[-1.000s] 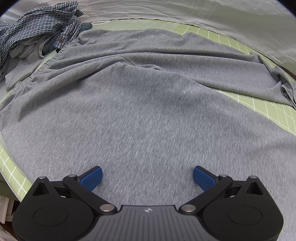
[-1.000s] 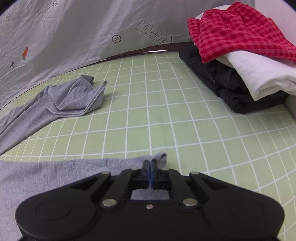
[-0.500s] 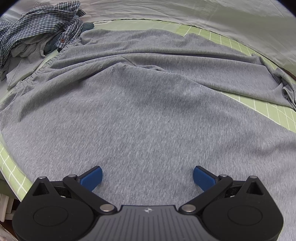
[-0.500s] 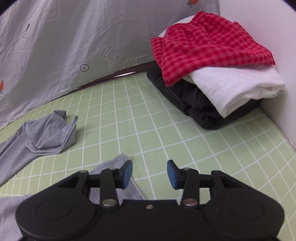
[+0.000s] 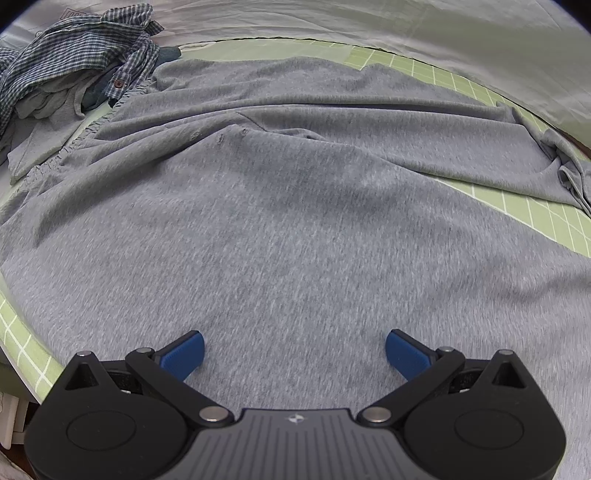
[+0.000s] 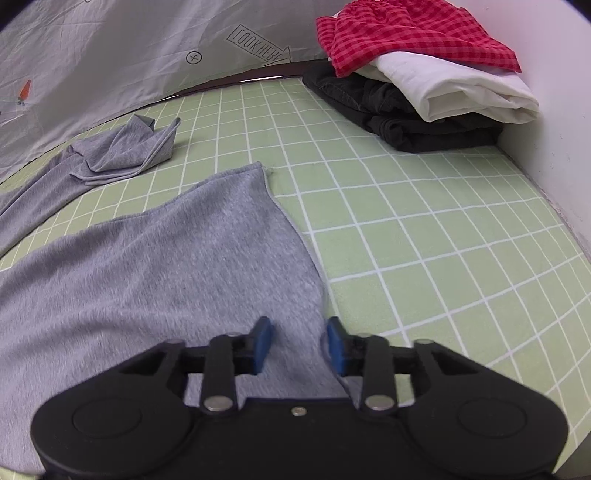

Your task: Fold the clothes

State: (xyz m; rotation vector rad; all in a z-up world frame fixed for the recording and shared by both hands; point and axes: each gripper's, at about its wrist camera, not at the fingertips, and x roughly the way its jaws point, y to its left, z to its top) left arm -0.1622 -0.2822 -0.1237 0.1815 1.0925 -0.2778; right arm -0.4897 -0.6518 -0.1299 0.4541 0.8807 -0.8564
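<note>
A grey long-sleeved garment (image 5: 295, 221) lies spread flat on the green grid mat (image 5: 535, 210), filling the left wrist view. My left gripper (image 5: 294, 352) is wide open and empty, low over the cloth. In the right wrist view the garment's corner (image 6: 166, 258) lies flat on the mat (image 6: 424, 240), and its crumpled sleeve end (image 6: 125, 155) lies further back left. My right gripper (image 6: 299, 345) is open, its blue pads astride the cloth's right hem, holding nothing.
A stack of folded clothes, red checked (image 6: 406, 33) over white (image 6: 461, 85) over black (image 6: 388, 110), sits at the far right by a white wall (image 6: 561, 155). A heap with a blue plaid shirt (image 5: 74, 62) lies far left. A grey sheet (image 6: 110, 55) hangs behind.
My right gripper was shut on the garment's corner a second ago; it opened, let the corner drop onto the mat, and drew back over the cloth's hem. The left gripper barely moved.
</note>
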